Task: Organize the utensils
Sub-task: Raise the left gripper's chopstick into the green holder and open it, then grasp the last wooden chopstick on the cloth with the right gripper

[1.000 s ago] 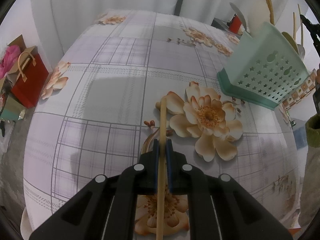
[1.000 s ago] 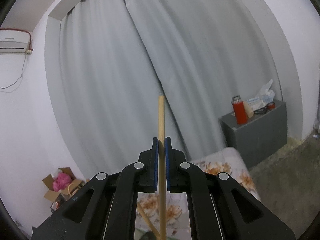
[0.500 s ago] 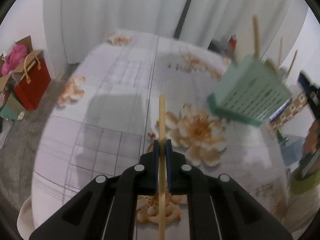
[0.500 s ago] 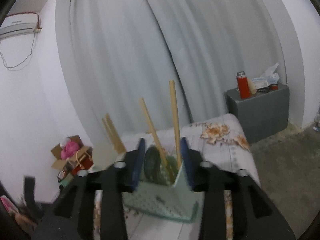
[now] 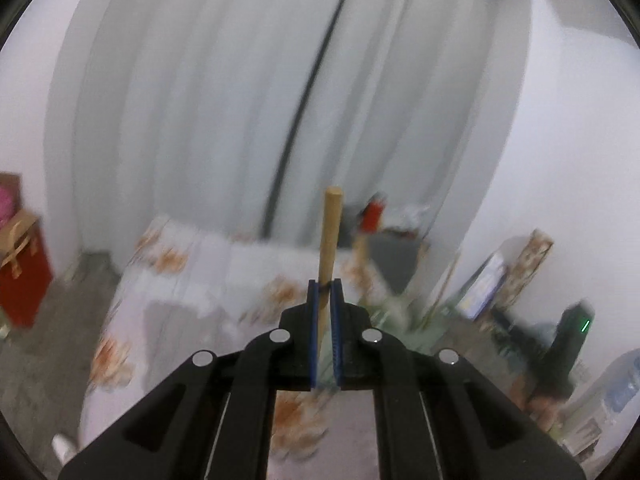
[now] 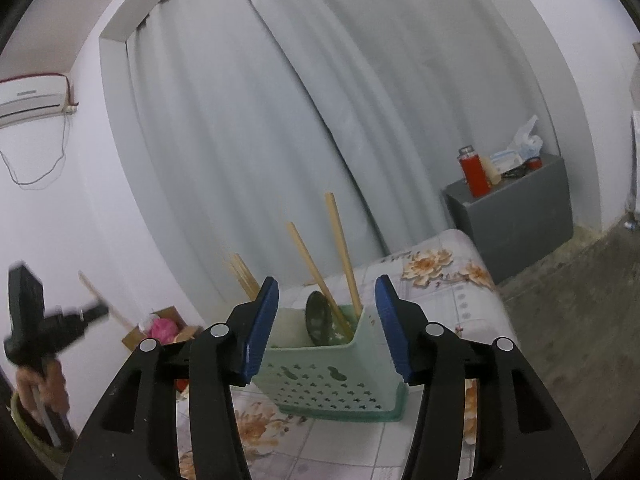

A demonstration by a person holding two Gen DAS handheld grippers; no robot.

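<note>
Right wrist view shows my right jaws (image 6: pixel 326 322) wide and empty before the holder (image 6: pixel 332 376) of chopsticks, while my left jaws (image 5: pixel 325 332) clamp one chopstick (image 5: pixel 329 236) left to add.

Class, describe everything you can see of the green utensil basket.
The basket is pale green plastic, box-shaped, its walls pierced with small cut-out holes and flaring to a base lip. It stands upright on the floral tablecloth, framed between the open right gripper fingers without touching them. Inside stand several wooden chopsticks, leaning, and a dark spoon.
</note>
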